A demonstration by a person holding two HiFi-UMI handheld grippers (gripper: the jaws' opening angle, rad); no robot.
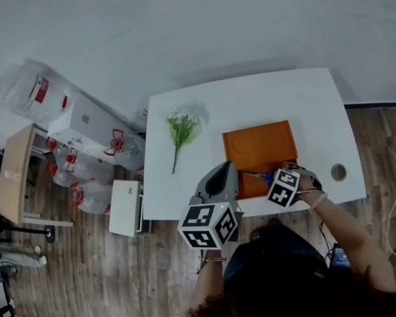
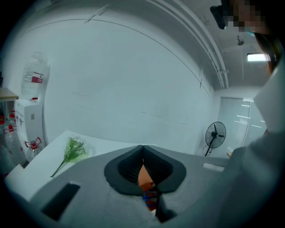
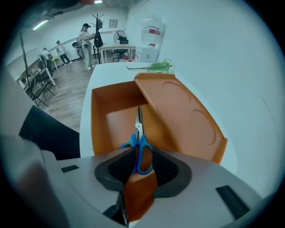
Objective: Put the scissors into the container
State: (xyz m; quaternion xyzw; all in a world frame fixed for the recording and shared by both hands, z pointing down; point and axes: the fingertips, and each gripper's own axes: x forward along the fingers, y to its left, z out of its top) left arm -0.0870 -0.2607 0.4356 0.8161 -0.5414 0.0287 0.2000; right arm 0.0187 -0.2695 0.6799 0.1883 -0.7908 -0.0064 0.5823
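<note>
Starting at the left, we see a green sprig (image 1: 180,130) with small white blooms lying on the smooth white table (image 1: 311,112), at about ten o'clock from the container (image 3: 99,116). Next comes the left gripper (image 1: 226,168), hanging above the table's near edge. Its ribbed dark pads meet at the tips with nothing between them, so it plays no part here.

In the middle sits the container, a rectangular orange box that looks like moulded plastic, with smooth walls and rounded corners. Its lid (image 3: 182,116) is swung open and stands tilted towards one o'clock in the right gripper view, with a shallow rounded outline pressed into it.

To the right, the right gripper (image 3: 141,153) is clamped on the blue looped handles of the scissors (image 3: 139,138). The slim steel blades are closed and point to twelve o'clock, over the box's open floor.

We judge the task well along: the scissors are gripped and brought over the opening. Lowering and letting go remain. We cannot tell whether the blade tips touch the floor yet.
</note>
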